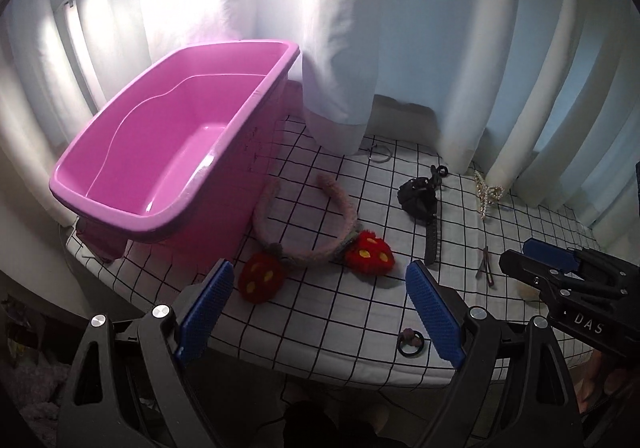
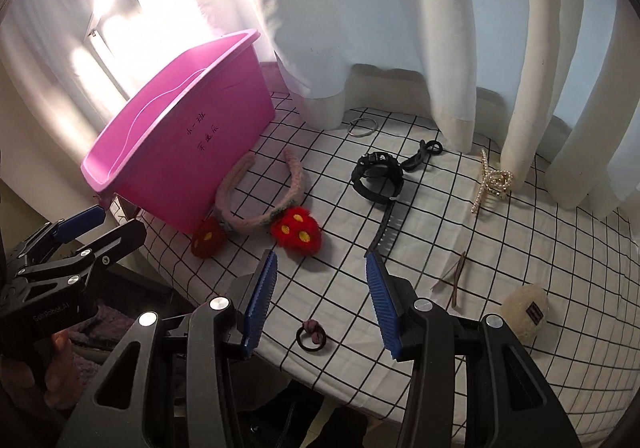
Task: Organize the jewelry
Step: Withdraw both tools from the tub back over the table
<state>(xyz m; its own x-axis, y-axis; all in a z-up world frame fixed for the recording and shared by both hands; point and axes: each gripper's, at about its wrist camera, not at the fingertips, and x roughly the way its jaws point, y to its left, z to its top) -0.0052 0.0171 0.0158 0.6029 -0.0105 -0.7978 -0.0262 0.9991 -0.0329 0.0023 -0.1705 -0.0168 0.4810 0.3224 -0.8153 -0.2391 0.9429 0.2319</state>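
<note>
1. White curtains (image 1: 400, 28) hang behind my bench (image 2: 520, 248), which wears a white cloth with a black grid

2. The pink tub (image 1: 172, 152) stands at the back left of the bench; I see nothing in it. Its side carries dark handwritten characters (image 2: 202, 138) that I cannot read

3. On the right gripper's body, seen from the left wrist, I read the letters "DAS" (image 1: 588, 328); the print on the left gripper's body is too blurred to make out

4. The jewelry all lies on the cloth: a fuzzy pink headband (image 2: 260, 200) with two red strawberry puffs leans just beside the tub; a black watch (image 2: 376, 176) sits mid-bench with a black hair claw (image 2: 426, 152) behind it; a thin metal ring (image 2: 362, 127) lies near the curtain hem; a pearl hair claw (image 2: 492, 184) is at the right; slim hair pins (image 2: 456, 280), a cream fluffy clip (image 2: 524, 308) with a dark label, and a black hair tie (image 2: 310, 336) with a pink knot lie nearer me

5. My left gripper (image 1: 320, 312) has its fingers wide apart, nothing between them; my right gripper (image 2: 320, 300) has its fingers partly apart, also holding nothing, above the hair tie
</note>
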